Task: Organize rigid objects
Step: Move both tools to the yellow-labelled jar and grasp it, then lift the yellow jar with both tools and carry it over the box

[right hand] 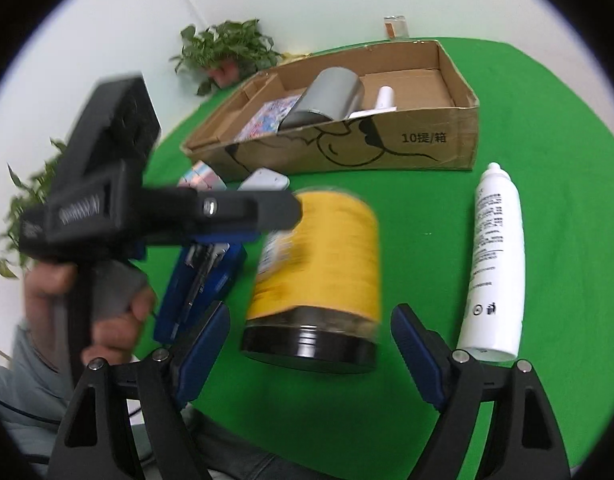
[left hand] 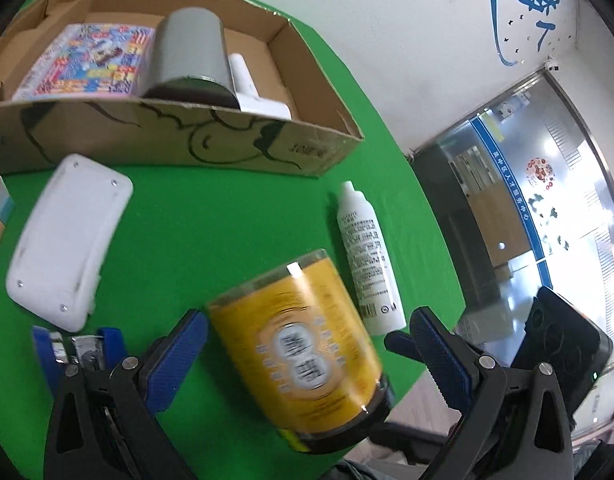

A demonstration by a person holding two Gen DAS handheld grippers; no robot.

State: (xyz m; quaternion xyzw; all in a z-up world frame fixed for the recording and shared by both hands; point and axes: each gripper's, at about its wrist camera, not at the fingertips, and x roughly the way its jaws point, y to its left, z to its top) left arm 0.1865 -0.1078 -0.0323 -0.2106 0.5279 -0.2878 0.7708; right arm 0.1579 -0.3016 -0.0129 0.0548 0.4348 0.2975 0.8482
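Observation:
A yellow-labelled jar (left hand: 299,344) with a black lid lies on the green table (left hand: 211,216), lid end towards the cameras and blurred. My left gripper (left hand: 307,320) is open; its blue pads stand either side of the jar with a gap on each side. In the right wrist view the same jar (right hand: 327,260) sits just ahead of my right gripper (right hand: 313,312), which is open and apart from the jar. A hand (right hand: 107,300) holds the left gripper at the left, its finger reaching over the jar's far end.
A white bottle (left hand: 367,256) (right hand: 495,260) lies right of the jar. The cardboard box (left hand: 227,148) (right hand: 427,144) behind holds a grey cylinder (left hand: 191,48) and a colourful packet (left hand: 91,60). A white flat device (left hand: 67,236) and blue stapler (left hand: 103,344) (right hand: 203,276) lie left.

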